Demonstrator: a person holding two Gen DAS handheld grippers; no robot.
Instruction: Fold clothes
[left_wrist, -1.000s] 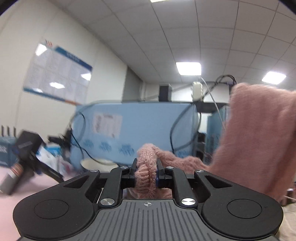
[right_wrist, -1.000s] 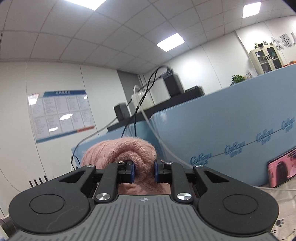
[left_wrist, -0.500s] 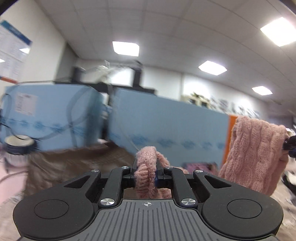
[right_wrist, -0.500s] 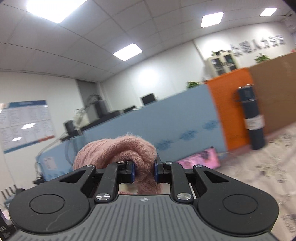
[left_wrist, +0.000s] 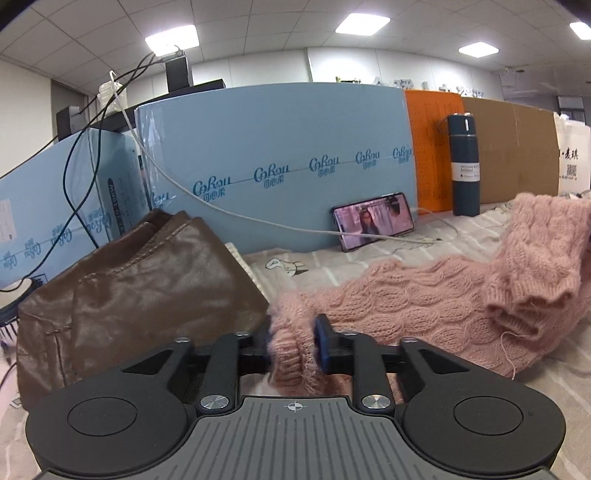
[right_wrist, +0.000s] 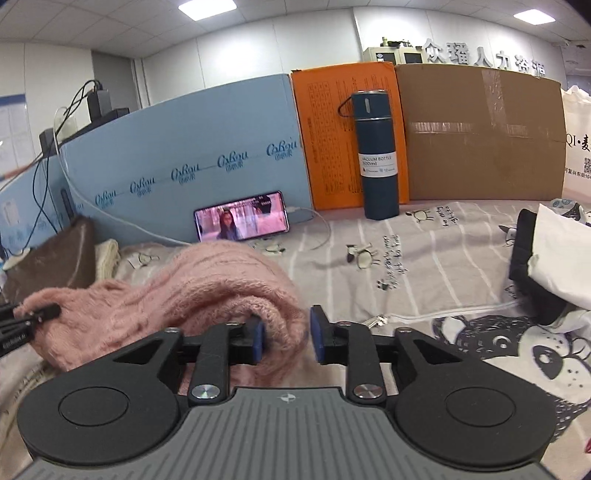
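A pink cable-knit sweater (left_wrist: 424, 295) lies stretched across the printed bedsheet (left_wrist: 332, 266). My left gripper (left_wrist: 293, 341) is shut on one ribbed edge of it, low over the sheet. In the right wrist view the sweater (right_wrist: 221, 273) is bunched in a roll. My right gripper (right_wrist: 286, 338) has its jaws slightly apart, with the roll's end between them and a gap at the right pad. The left gripper's tip (right_wrist: 40, 312) shows at the far left, pinching the knit.
A brown leather garment (left_wrist: 140, 291) lies left of the sweater. A phone (right_wrist: 242, 219) playing video leans on the blue panel (left_wrist: 277, 147). A dark vacuum bottle (right_wrist: 376, 155) stands by orange and cardboard boards. Black and white folded clothes (right_wrist: 554, 258) lie at right.
Both grippers have swung down from pointing at the ceiling to low over the bed, laying the sweater onto the sheet. The right jaws have opened slightly.
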